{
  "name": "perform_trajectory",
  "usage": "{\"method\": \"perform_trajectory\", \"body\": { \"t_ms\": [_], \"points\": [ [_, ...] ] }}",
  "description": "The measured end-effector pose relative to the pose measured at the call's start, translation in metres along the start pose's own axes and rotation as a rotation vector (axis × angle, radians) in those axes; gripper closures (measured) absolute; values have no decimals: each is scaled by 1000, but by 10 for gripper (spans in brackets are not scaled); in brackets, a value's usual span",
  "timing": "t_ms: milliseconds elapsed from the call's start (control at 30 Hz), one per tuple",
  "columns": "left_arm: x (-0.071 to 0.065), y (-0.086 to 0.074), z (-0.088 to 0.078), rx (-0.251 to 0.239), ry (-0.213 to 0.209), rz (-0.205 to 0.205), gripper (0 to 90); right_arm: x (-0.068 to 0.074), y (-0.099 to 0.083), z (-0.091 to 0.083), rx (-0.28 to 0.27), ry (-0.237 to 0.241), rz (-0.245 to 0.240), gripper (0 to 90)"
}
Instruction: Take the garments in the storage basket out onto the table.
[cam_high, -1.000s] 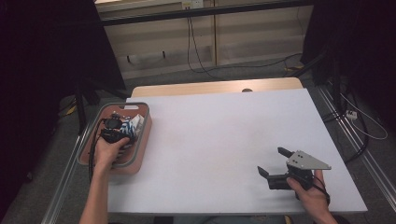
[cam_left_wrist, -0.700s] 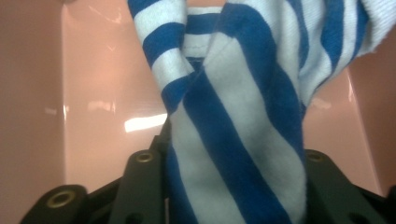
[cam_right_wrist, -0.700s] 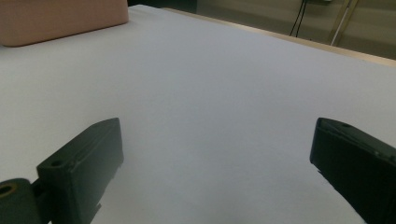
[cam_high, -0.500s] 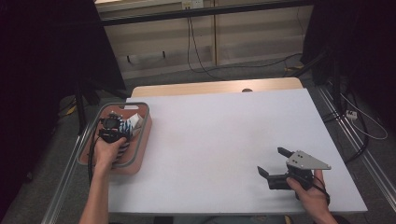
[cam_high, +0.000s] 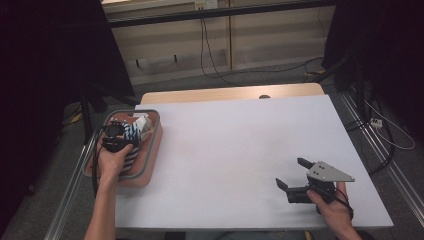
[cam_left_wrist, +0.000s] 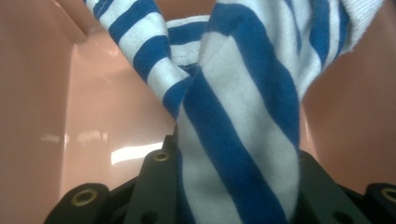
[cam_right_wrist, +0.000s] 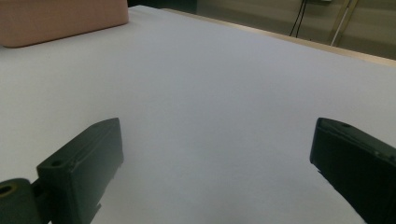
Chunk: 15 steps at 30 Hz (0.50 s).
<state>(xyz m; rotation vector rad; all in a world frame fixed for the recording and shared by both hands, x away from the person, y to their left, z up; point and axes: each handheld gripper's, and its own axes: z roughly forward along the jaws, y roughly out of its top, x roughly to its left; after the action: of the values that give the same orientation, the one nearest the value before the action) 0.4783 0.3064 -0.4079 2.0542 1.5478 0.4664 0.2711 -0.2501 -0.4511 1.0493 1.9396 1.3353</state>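
Note:
A blue-and-white striped cloth (cam_high: 133, 134) lies bunched in a pink basin (cam_high: 151, 150) at the table's left edge. My left gripper (cam_high: 118, 137) reaches down into that basin. In the left gripper view the cloth (cam_left_wrist: 243, 93) rises from between the two black jaws of the left gripper (cam_left_wrist: 233, 161). The jaws have just been closing and now pinch the fabric. The basin's pink wall (cam_left_wrist: 37, 93) stands behind. My right gripper (cam_high: 290, 171) rests low over the table near its front right, open with nothing between its jaws; the right gripper (cam_right_wrist: 217, 140) looks across bare white tabletop.
The white table (cam_high: 235, 145) stretches between the two hands. A corner of the pink basin (cam_right_wrist: 60, 18) shows far off in the right gripper view. Cables (cam_high: 215, 50) hang against the wall behind the table. Metal rails (cam_high: 395, 170) run along the table's sides.
The left hand has barely shifted inside the basin. The right hand has kept still.

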Motion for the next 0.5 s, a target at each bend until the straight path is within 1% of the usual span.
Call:
{"method": "perform_trajectory", "body": {
  "t_ms": [100, 200, 233, 267, 300, 333, 367, 400, 433, 467, 500],
  "points": [
    [1, 0, -4, -46, -11, -10, 700, 0, 0, 0, 1, 0, -1, 23],
    [-1, 0, -8, -93, -7, 8, 700, 0, 0, 0, 1, 2, -4, 23],
    [-1, 0, -8, -93, -7, 8, 700, 0, 0, 0, 1, 2, -4, 23],
    [-2, 0, -11, -120, -9, 11, 700, 1, 0, 0, 1, 2, -3, 23],
    [-2, 0, -11, -120, -9, 11, 700, 1, 0, 0, 1, 2, -3, 23],
    [-4, 1, -13, -145, -19, 8, 701, 1, 0, 0, 1, 2, -3, 23],
    [-4, 1, -13, -145, -19, 8, 701, 1, 0, 0, 1, 2, -3, 23],
    [-6, 1, -15, -172, -21, 14, 701, 0, 0, 0, 1, 2, -1, 23],
    [-6, 1, -15, -172, -21, 14, 701, 0, 0, 0, 1, 2, -1, 23],
    [-7, 2, -17, -200, -22, 20, 701, 0, 0, 0, 1, 2, 0, 23],
    [-8, 2, -19, -213, -27, 19, 701, 0, 0, 0, 0, 3, -1, 23]
  ]
}}
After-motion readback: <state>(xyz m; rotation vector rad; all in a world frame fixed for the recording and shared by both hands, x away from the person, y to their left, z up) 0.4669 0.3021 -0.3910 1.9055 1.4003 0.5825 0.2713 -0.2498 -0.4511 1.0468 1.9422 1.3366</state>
